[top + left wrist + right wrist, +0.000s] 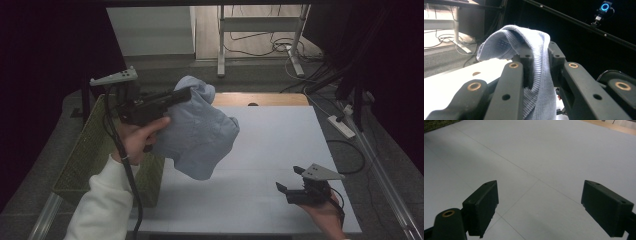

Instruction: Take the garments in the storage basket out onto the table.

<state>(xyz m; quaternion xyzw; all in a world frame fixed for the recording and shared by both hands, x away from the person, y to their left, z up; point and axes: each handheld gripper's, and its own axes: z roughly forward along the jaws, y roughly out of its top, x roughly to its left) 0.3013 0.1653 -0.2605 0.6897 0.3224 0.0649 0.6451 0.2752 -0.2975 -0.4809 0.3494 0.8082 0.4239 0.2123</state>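
from above, the left gripper (172,97) is clamped on a pale blue knit sweater (200,132), held up in the air over the table's (280,145) left edge, with the woven basket (85,150) just to its left and below. the cloth hangs down and to the right of the jaws. in the left gripper view, the ribbed fabric (539,75) is pinched tight between the jaws and drapes over them. in the right gripper view, the right gripper (540,207) stands wide apart and empty over bare table, well away from the garment.
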